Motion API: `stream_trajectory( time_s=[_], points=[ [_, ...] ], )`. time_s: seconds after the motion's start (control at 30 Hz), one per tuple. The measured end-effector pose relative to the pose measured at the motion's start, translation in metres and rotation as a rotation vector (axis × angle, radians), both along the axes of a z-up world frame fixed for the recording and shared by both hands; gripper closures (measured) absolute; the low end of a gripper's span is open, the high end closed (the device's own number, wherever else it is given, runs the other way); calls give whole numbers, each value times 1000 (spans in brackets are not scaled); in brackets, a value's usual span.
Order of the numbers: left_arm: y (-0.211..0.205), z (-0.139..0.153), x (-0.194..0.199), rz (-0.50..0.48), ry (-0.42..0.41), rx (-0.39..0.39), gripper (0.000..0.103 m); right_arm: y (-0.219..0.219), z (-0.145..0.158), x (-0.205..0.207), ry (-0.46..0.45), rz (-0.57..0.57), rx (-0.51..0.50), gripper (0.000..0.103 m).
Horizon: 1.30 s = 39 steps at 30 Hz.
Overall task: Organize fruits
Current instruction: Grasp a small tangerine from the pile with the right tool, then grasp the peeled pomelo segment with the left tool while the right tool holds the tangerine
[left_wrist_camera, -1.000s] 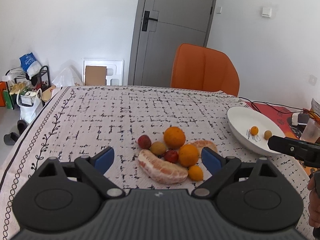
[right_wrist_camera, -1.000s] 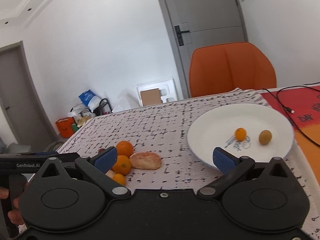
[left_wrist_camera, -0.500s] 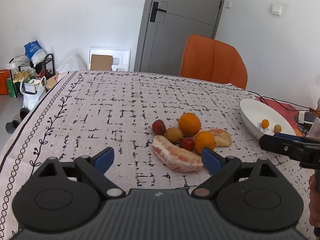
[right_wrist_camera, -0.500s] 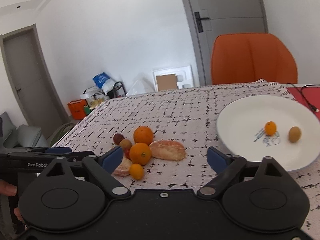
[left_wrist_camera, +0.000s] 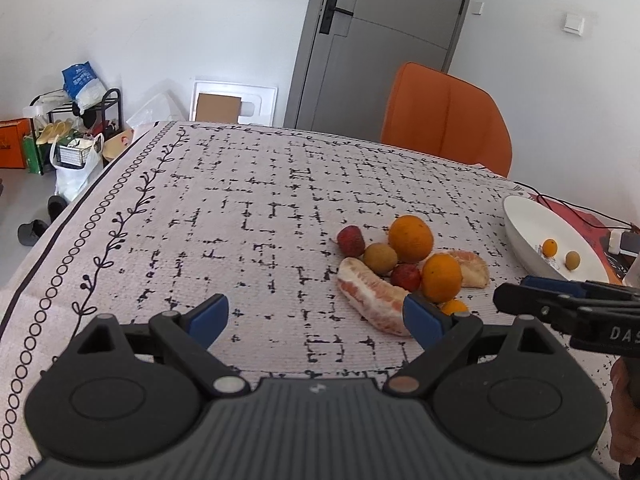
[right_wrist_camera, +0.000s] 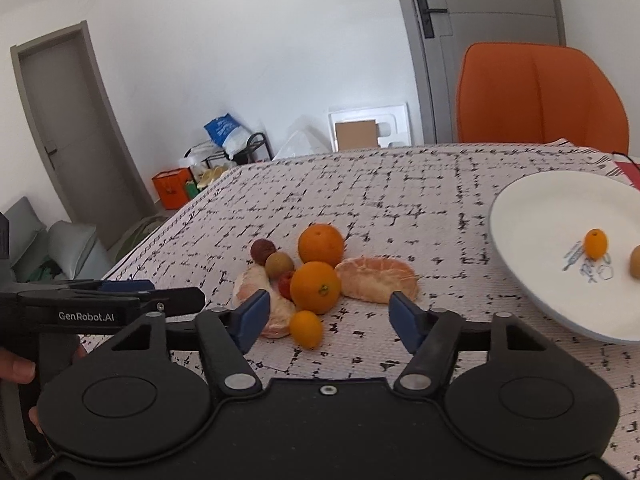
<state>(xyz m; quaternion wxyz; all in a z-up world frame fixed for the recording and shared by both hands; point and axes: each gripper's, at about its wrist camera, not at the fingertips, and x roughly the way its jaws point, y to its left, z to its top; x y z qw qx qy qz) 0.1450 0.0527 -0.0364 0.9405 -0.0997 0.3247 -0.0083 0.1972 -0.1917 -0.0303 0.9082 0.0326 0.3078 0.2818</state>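
Observation:
A fruit pile lies on the tablecloth: a large orange (left_wrist_camera: 411,239) (right_wrist_camera: 321,244), a second orange (left_wrist_camera: 441,277) (right_wrist_camera: 315,287), a small kumquat (right_wrist_camera: 306,329), peeled citrus segments (left_wrist_camera: 372,295) (right_wrist_camera: 376,279), two red lychees (left_wrist_camera: 351,240) and a brown longan (left_wrist_camera: 380,258). A white plate (left_wrist_camera: 524,236) (right_wrist_camera: 540,216) at the right holds a kumquat (right_wrist_camera: 595,243) and a longan (left_wrist_camera: 572,260). My left gripper (left_wrist_camera: 316,318) is open and empty, left of the pile. My right gripper (right_wrist_camera: 326,316) is open and empty, its fingers just before the kumquat and the second orange.
An orange chair (left_wrist_camera: 446,114) stands at the table's far side before a grey door (left_wrist_camera: 384,40). A red mat with cables (left_wrist_camera: 576,216) lies beyond the plate. A rack with bags (left_wrist_camera: 72,128) stands on the floor at the left.
My right gripper has swung left from the plate toward the fruit pile. My left gripper has shifted left, so the pile now sits at its right finger.

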Motion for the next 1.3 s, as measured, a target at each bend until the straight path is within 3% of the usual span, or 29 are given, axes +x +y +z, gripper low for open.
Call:
stream_trajectory(
  time_s=[0.1, 0.3, 0.37, 1.07, 1.3],
  points=[
    [3, -1, -1, 4, 1, 0, 10, 6, -4, 3, 20, 13, -9, 46],
    [5, -3, 3, 8, 13, -14, 10, 18, -16, 8, 62, 45, -31, 67],
    [2, -4, 6, 4, 16, -11, 10, 19, -20, 9, 74, 52, -40, 84],
    [-46, -16, 43, -58, 53, 73, 10, -15, -7, -2, 53, -15, -5, 84],
    [-44, -19, 41, -59, 63, 78, 10, -19, -6, -4, 51, -29, -3, 84]
  ],
)
